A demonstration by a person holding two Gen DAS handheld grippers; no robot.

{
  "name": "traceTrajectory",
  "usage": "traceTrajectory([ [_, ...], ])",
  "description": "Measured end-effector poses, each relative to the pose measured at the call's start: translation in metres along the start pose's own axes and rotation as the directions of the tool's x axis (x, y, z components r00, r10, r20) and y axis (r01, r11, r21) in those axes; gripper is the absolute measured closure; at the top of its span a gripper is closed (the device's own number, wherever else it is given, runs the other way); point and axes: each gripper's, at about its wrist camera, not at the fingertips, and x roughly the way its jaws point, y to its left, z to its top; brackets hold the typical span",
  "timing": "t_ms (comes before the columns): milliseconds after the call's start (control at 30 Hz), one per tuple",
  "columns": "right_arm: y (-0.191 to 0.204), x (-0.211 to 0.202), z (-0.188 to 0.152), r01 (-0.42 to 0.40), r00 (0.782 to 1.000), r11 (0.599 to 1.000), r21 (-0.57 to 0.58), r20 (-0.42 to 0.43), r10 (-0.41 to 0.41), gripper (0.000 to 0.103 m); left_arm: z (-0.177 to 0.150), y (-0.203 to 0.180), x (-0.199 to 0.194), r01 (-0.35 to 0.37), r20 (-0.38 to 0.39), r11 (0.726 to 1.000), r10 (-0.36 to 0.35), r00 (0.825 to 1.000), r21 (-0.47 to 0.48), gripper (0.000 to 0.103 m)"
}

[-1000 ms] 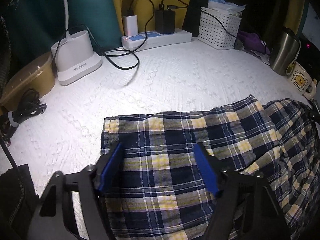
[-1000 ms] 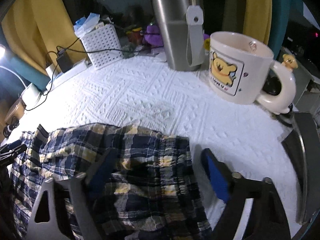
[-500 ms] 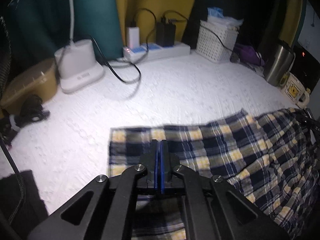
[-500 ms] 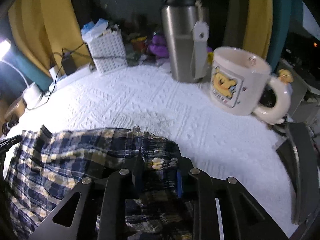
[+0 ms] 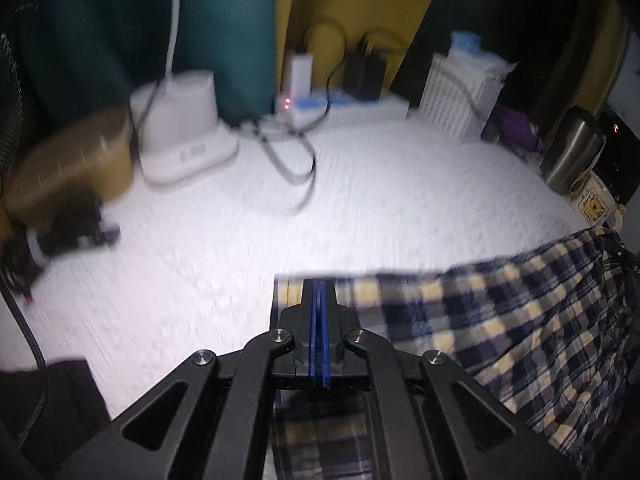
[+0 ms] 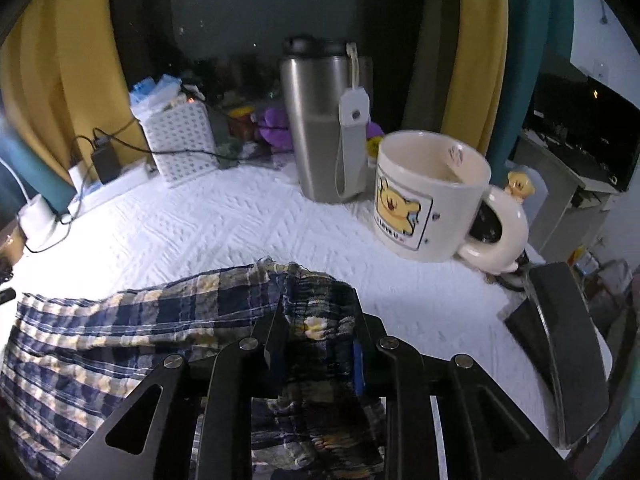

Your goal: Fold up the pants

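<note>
A white textured cloth [image 5: 400, 200] covers the desk and takes up most of both views. On it lie the plaid pants [image 5: 520, 320], navy, yellow and white checks, spread over the near part of the desk and running from the left gripper across to the right one; in the right wrist view the same pants [image 6: 120, 340] stretch away to the left.

The left gripper [image 5: 319, 312] has its blue pads pressed tight together on the far edge of the pants near a corner, and the fabric there looks lifted off the cloth, though the view is blurred. The right gripper [image 6: 316, 332] is clamped on a bunched, gathered end of the pants, with a thick wad of cloth held between its fingers.

At the back of the desk, in the left wrist view, stand a white lamp base [image 5: 184, 144], a tan box [image 5: 68, 168] to its left, a power strip [image 5: 340, 108] with chargers plugged in and black cables looping forward, and a white basket [image 5: 460, 108].

In the right wrist view a steel tumbler [image 6: 324, 120] stands upright behind the pants, and just beside it to the right sits a cream mug [image 6: 432, 204] with a yellow bear picture, handle to the right
</note>
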Motion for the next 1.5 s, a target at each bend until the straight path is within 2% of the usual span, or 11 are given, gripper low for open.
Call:
traceTrajectory([
  [33,0.0,0.003,-0.001,0.001,1.0,1.0,0.003,-0.006,-0.001,0.079,-0.004,0.002,0.004,-0.003,-0.021,1.0,0.003,1.0,-0.005,0.099],
  [200,-0.001,0.007,-0.002,-0.001,1.0,1.0,0.003,-0.013,0.001,0.079,-0.013,-0.002,0.008,-0.01,-0.033,0.999,0.011,0.999,0.037,0.044],
  [233,-0.001,0.007,-0.002,-0.003,1.0,1.0,0.003,-0.011,0.003,0.079,-0.013,-0.004,0.009,-0.03,-0.031,0.998,0.032,0.999,0.056,0.042],
  [400,-0.003,0.004,-0.002,-0.014,1.0,1.0,0.008,-0.002,0.014,0.079,-0.016,-0.007,0.014,-0.059,-0.004,0.994,0.059,0.998,0.092,0.044],
  [433,-0.003,0.004,-0.002,-0.014,1.0,1.0,0.009,0.001,0.014,0.079,-0.016,-0.006,0.014,-0.057,0.004,0.994,0.056,0.998,0.096,0.05],
  [500,-0.004,0.005,-0.003,-0.016,1.0,1.0,0.009,0.003,0.016,0.079,-0.015,-0.007,0.015,-0.064,0.019,0.992,0.062,0.998,0.112,0.091],
  [567,-0.003,0.004,-0.003,-0.022,1.0,1.0,0.004,0.013,0.022,0.079,-0.011,-0.007,0.015,-0.021,0.0,0.994,0.021,1.0,0.105,0.101],
  [900,0.002,0.001,0.008,-0.009,0.999,1.0,-0.009,0.037,0.009,0.079,0.015,-0.007,-0.004,-0.065,0.11,0.994,0.055,0.992,0.091,0.101],
  [1233,0.006,0.024,0.004,0.038,0.998,0.999,-0.004,-0.041,-0.038,0.079,0.003,-0.001,0.025,-0.078,0.015,0.993,0.077,0.997,0.093,0.1],
  [1433,0.003,0.029,0.003,0.074,0.994,0.997,0.02,-0.076,-0.073,0.074,0.002,0.009,0.02,-0.111,0.004,0.992,0.111,0.994,0.055,0.091],
  [1500,0.002,0.025,0.002,0.082,0.994,0.996,0.019,-0.073,-0.081,0.073,0.002,0.012,0.015,-0.127,0.011,0.991,0.127,0.992,0.038,0.08],
])
